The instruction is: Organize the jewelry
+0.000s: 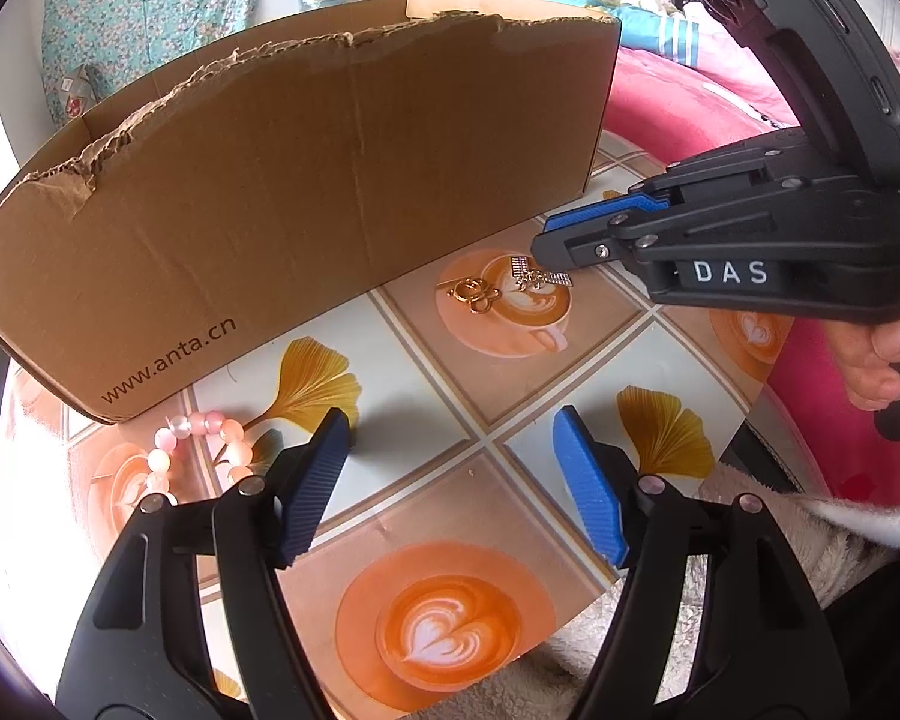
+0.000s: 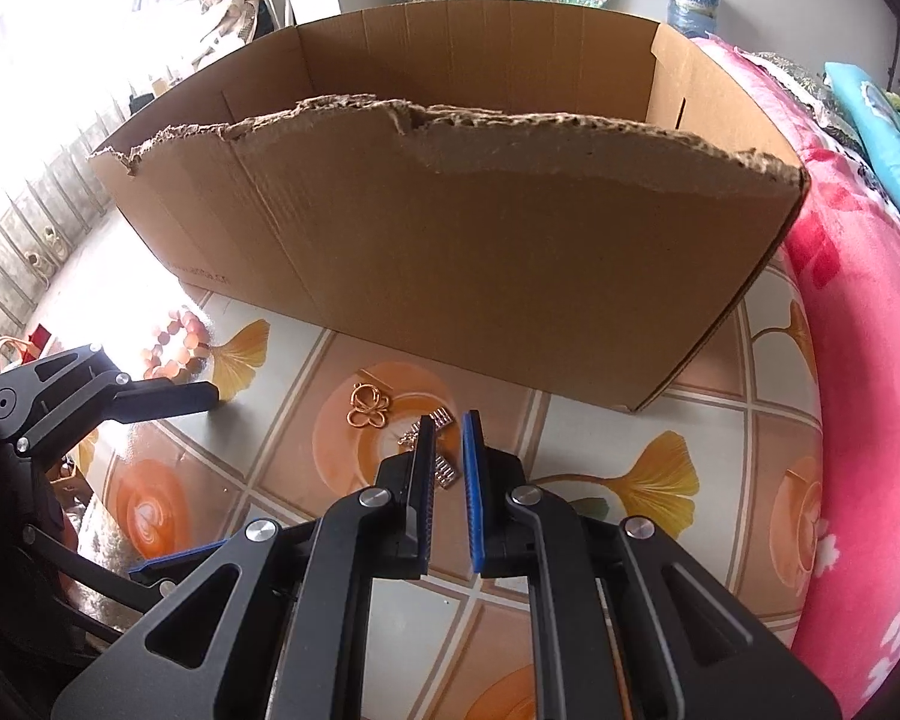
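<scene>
Right gripper point(image 2: 447, 441) fingers narrowly parted over silver charm point(image 2: 441, 468) before the cardboard box point(image 2: 510, 276); lower straight, pinch, lift. Left gripper point(image 1: 450, 438) spread, idle.

silver piece point(image 2: 444, 468) partly behind right claw point(image 2: 448, 426)

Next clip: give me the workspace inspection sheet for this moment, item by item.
Surface: table under a printed coffee-and-ginkgo-leaf cover.
Job's things: torn cardboard box, open-topped; gold clover-shaped piece and silver jewelry lie apart in front of it; pink bead bracelet near the box's left corner.
Clutter: nothing seen.
Grippers: left tongs wide open above the table; right tongs narrowly parted at the silver jewelry, nothing held.
Cables: nothing seen.
Surroundings: pink floral blanket beside the table, floral fabric behind the box.
</scene>
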`<state>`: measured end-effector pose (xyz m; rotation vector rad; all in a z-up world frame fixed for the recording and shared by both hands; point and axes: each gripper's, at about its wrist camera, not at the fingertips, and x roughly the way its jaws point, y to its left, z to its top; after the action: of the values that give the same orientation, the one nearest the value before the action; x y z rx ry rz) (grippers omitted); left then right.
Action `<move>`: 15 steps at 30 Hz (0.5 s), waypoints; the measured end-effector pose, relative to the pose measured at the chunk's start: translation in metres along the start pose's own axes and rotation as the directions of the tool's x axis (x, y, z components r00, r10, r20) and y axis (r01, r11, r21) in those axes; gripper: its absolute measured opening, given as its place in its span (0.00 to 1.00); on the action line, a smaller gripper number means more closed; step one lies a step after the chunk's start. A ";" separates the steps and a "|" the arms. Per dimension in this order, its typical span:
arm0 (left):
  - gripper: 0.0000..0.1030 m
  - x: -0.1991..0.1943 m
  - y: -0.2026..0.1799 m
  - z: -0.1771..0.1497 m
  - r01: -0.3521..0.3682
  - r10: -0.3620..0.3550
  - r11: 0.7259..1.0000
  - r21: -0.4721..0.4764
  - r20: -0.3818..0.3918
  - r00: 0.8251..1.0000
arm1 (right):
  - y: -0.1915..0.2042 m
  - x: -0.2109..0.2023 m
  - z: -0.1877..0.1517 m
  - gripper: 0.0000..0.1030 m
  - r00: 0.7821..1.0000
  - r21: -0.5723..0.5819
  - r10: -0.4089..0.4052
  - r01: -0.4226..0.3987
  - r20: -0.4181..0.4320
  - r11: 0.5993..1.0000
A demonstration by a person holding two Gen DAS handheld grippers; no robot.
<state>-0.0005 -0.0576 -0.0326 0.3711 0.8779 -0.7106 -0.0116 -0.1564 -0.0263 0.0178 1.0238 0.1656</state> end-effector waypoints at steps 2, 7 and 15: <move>0.65 0.000 0.000 0.000 0.000 0.000 1.000 0.000 0.000 1.000 | 0.003 0.003 -0.002 0.09 1.000 -0.020 -0.008 0.008 -0.016 1.000; 0.65 0.000 0.001 0.000 0.001 -0.001 1.000 0.000 0.003 1.000 | 0.001 -0.002 -0.007 0.09 0.999 -0.031 -0.032 0.031 -0.024 0.999; 0.65 0.000 0.001 0.000 0.002 -0.002 1.000 0.001 0.004 1.000 | -0.014 -0.017 -0.012 0.09 0.999 0.029 -0.045 0.045 -0.007 0.999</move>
<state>0.0000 -0.0562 -0.0326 0.3694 0.8744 -0.7136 -0.0289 -0.1735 -0.0193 0.0208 1.0318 0.1096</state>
